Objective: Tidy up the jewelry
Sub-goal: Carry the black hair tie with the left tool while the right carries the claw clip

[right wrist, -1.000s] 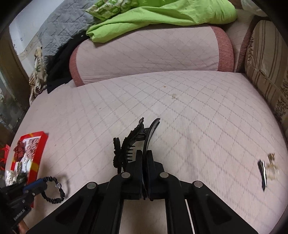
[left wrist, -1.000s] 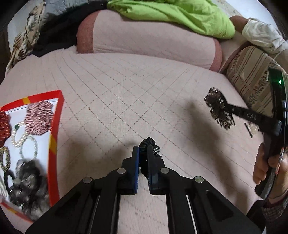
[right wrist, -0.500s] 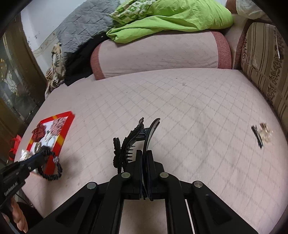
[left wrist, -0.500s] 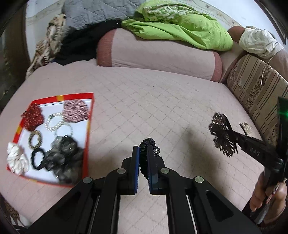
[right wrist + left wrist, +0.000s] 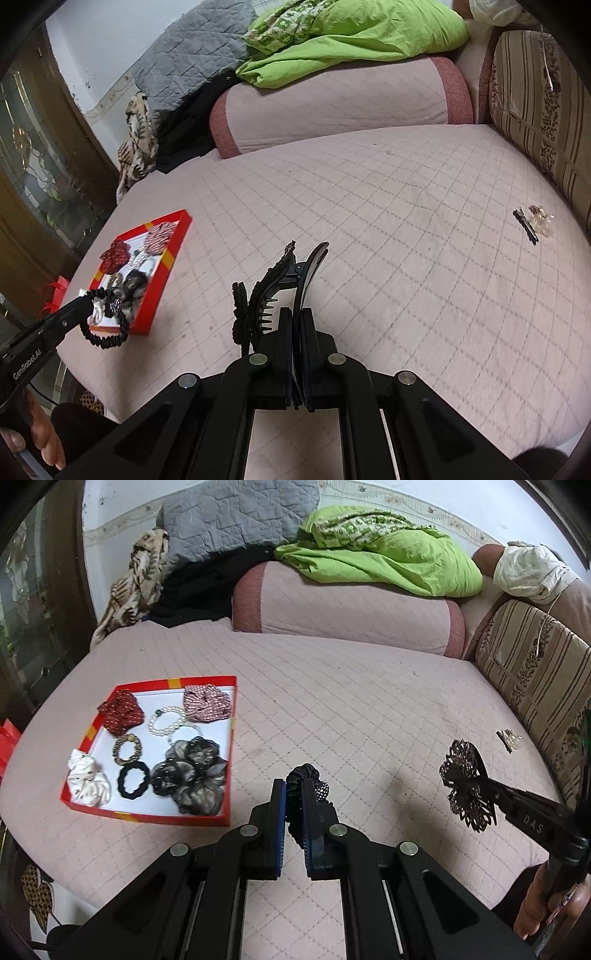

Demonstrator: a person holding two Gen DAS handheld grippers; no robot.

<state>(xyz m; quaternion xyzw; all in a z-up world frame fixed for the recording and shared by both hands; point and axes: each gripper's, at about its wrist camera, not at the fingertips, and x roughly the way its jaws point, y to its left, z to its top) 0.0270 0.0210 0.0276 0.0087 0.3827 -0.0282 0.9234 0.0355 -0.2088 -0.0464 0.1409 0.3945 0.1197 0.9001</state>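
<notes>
Two items are held aloft over the bed: the left gripper [image 5: 293, 812] clamps a black scrunchie [image 5: 304, 782] near the red tray [image 5: 231, 746], evidently for deposit, while the right gripper [image 5: 295, 354] pinches a black hair claw [image 5: 280, 284] farther off, presumably awaiting its turn.

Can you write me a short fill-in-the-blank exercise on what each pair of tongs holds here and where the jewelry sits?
1. The left tongs are shut on a black ____.
2. The right tongs grip a black hair ____ with a lacy flower on it.
3. The pearl bracelet lies inside the ____ box.
4. A small hairpin lies loose on the quilted cover, near the ____ cushion.

Missing words: scrunchie; claw clip; red; striped
</notes>
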